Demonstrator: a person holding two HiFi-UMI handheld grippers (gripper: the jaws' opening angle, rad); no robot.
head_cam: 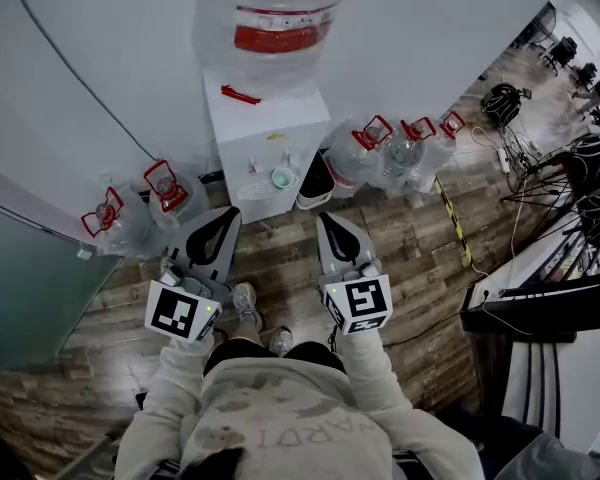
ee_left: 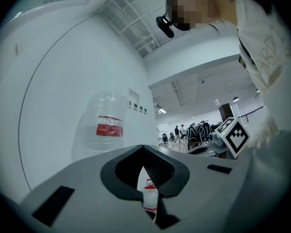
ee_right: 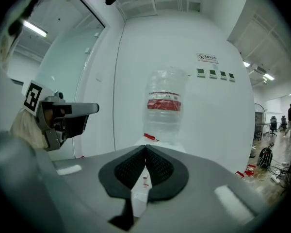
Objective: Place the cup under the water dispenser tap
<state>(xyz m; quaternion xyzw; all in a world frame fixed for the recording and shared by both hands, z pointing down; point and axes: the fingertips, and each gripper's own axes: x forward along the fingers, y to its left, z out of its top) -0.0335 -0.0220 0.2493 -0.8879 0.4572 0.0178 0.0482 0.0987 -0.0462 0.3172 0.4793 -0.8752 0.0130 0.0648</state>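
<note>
The white water dispenser (head_cam: 258, 133) stands against the wall with a big clear bottle (head_cam: 270, 18) on top. A pale green cup (head_cam: 283, 178) sits in the niche on its front, below the taps. My left gripper (head_cam: 228, 211) and my right gripper (head_cam: 325, 216) hover side by side over the wood floor, short of the dispenser and pointing at it. Both are shut with nothing held. In the left gripper view the jaw tips of the left gripper (ee_left: 143, 146) meet, with the bottle (ee_left: 104, 125) beyond. The right gripper (ee_right: 146, 147) is also shut, facing the bottle (ee_right: 164, 106).
Several clear water jugs with red handles stand on the floor left (head_cam: 130, 208) and right (head_cam: 390, 148) of the dispenser. A dark bin (head_cam: 318, 183) is beside it. Cables and equipment (head_cam: 560, 188) crowd the right side. A glass wall (head_cam: 20, 268) runs along the left.
</note>
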